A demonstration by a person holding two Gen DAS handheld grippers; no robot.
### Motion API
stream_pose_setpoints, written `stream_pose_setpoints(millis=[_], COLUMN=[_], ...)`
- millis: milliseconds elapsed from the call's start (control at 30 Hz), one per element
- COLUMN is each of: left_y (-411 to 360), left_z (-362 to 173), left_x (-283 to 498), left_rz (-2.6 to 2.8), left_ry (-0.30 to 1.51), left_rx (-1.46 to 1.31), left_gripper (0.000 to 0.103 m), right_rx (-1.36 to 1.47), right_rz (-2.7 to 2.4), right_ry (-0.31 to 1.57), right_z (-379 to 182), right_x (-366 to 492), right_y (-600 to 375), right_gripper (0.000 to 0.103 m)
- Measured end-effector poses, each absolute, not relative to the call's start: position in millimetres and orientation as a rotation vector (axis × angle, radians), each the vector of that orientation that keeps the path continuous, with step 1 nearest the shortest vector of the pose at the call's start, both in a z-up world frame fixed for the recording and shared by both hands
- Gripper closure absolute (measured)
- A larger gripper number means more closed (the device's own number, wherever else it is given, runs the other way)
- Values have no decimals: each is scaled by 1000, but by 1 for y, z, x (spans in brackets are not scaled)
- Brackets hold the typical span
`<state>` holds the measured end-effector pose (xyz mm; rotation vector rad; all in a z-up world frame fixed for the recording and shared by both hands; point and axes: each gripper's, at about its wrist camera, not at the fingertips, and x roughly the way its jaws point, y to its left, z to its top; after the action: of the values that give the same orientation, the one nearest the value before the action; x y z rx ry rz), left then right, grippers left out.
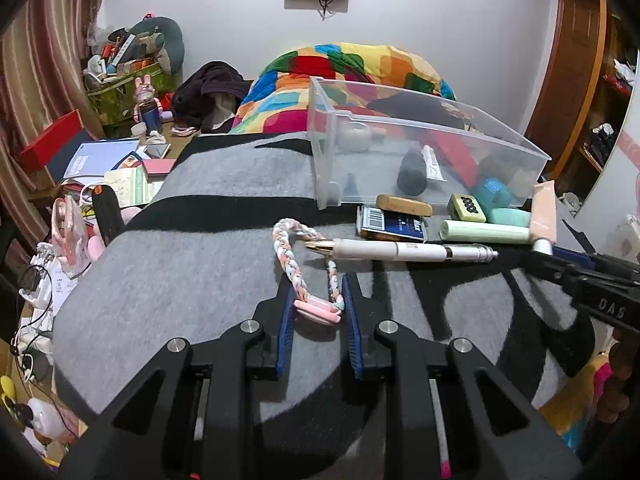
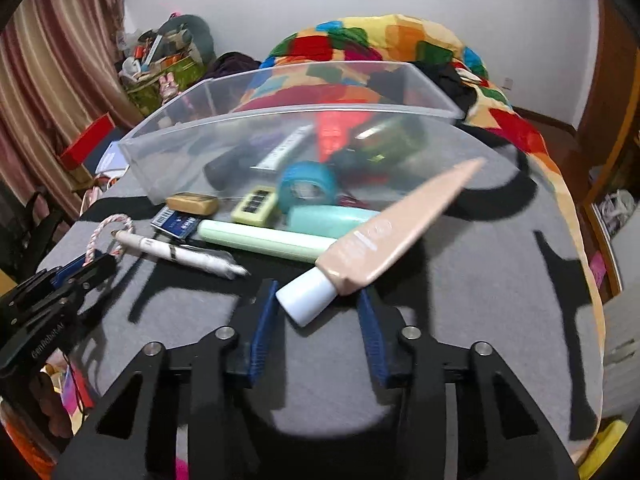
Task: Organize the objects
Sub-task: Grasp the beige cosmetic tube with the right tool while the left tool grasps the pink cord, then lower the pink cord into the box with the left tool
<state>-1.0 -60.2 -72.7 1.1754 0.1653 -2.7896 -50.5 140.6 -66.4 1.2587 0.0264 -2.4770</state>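
Note:
A braided pastel cord (image 1: 289, 225) lies looped on the grey blanket, and my left gripper (image 1: 317, 292) is shut on its pink end piece. A beige cosmetic tube (image 2: 384, 240) with a white cap points up and to the right; my right gripper (image 2: 316, 290) is shut on it at the cap end. In front of a clear plastic bin (image 2: 280, 80) lie a white pen (image 1: 400, 250), a pale green tube (image 1: 484, 232), a blue staple box (image 1: 394, 226), a tan eraser (image 1: 404, 204) and a teal tape roll (image 1: 494, 194). The bin holds several items.
The grey and black blanket (image 1: 200, 240) covers the bed I am working on. A colourful quilt (image 1: 340, 64) is heaped behind the bin. To the left a cluttered side table (image 1: 100, 160) carries books, cables and boxes. A wooden wardrobe (image 1: 576, 80) stands at the right.

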Motion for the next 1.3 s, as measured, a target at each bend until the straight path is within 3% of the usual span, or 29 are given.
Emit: stream_pose_setpoints(millis=[100,500,567,633,700,1000,1067,1200,1300], left_y=[-66,-81,-79,-75,-71,-43,-38,-31,-29], left_z=[-70,-39,-32,-26,-20,-1,1,1,1], left_x=[5,15,14,13,10,-4,-8,-14,-19], left_rz=[-2770,-2760,-2775,-2794,-2814,-2916,-2931,-2945,-2951], left_ry=[182,193,182,170,160,113,105,102,108], left_rx=[1158,1033,1011,989,971,918,916,923,928], left_gripper=[80,80,80,80,80,80,80,80,80], right_rx=[1256,1270,1280,1285,1257,1292,1314,1313,1293], right_rz=[-2486,-2468,-2467,-2476,-2509,-2577,-2568,-2589,-2591], right_ry=[12,-13,-13,-22,-42,-74,-61,-27,-13], right_z=[-66,-67,-65,-62,-57,-60,-66,-74,-73], right_x=[-47,-32,-31,-30,-30,-66,-74,-77,-74], right_y=[156,198,201,205,209,209,205,205,210], right_gripper=[78,80,76,54,40,39,46,71,84])
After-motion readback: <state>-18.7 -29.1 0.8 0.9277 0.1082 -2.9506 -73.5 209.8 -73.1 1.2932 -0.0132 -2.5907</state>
